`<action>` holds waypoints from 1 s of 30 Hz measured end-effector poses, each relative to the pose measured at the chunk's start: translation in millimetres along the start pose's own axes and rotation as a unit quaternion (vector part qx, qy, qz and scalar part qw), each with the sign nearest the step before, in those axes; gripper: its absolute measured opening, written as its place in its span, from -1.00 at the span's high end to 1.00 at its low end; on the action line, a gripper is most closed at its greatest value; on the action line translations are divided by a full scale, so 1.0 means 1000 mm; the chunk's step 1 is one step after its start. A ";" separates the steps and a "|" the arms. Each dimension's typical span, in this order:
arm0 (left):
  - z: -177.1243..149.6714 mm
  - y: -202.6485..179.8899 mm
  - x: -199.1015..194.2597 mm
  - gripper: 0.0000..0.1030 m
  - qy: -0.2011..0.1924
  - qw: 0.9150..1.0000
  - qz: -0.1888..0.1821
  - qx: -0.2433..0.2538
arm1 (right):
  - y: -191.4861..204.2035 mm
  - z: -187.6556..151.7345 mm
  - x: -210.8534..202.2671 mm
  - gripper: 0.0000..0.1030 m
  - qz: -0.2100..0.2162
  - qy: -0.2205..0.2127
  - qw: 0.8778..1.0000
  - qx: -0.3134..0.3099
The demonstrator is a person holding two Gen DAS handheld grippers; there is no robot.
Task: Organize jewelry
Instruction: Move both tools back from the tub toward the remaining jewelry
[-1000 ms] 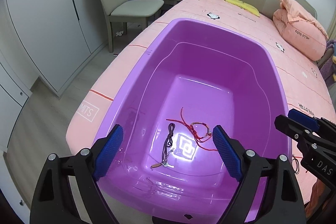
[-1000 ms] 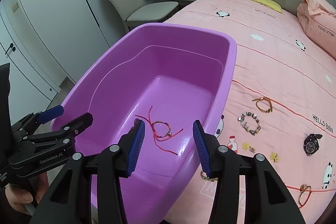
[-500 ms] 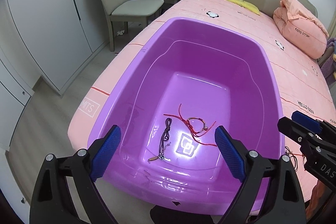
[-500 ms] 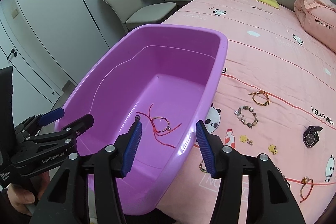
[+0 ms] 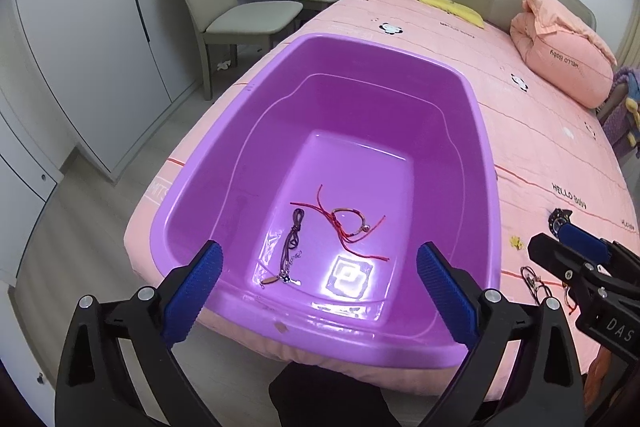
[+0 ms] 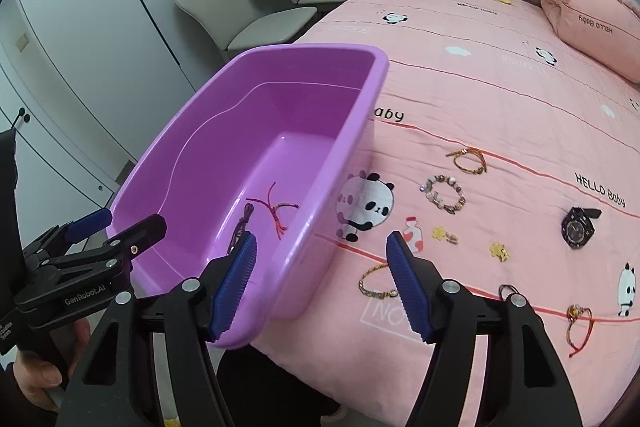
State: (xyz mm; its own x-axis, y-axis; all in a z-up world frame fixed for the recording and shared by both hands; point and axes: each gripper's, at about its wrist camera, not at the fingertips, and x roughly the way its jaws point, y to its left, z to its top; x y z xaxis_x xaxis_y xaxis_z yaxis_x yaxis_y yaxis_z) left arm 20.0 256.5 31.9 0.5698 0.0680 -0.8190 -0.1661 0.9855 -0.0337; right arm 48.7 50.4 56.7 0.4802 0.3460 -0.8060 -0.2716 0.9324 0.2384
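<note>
A purple plastic tub [image 5: 476, 131] is set lengthwise on the pink bedspread [image 6: 500, 99]. A dark cord necklace [image 5: 291, 247] lies along its floor, beside a red string bracelet [image 5: 348, 223]. Left gripper [image 5: 318, 291] and right gripper [image 6: 322, 283] are both held apart, empty.

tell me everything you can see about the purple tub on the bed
The purple tub is a deep, glossy plastic bin with a rolled rim and stepped walls, sitting upright at the corner of the pink bed. A red string bracelet and a dark cord necklace lie on its floor. Nothing grips it; both grippers' jaws hang open near its closest rim.
</note>
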 end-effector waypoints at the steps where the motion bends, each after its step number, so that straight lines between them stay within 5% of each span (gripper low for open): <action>1: -0.003 -0.004 -0.002 -0.86 0.000 1.000 0.001 0.004 | -0.003 -0.002 -0.003 -0.26 0.000 0.001 1.000 0.003; 21: -0.044 -0.112 -0.053 -0.87 -0.018 0.994 -0.067 0.080 | -0.101 -0.073 -0.077 -0.33 -0.044 -0.044 0.996 0.070; 30: -0.073 -0.165 -0.046 -0.88 -0.003 0.991 -0.096 0.098 | -0.162 -0.118 -0.095 -0.33 -0.074 -0.050 0.989 0.116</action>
State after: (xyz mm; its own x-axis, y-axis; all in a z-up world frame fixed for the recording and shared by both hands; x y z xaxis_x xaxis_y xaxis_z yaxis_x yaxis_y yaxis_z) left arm -37.8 79.6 33.1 0.5800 -0.1230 -0.8053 0.1046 0.9916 -0.0762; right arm -51.5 -145.8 31.2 0.5833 0.2015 -0.7868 0.0011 0.9685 0.2488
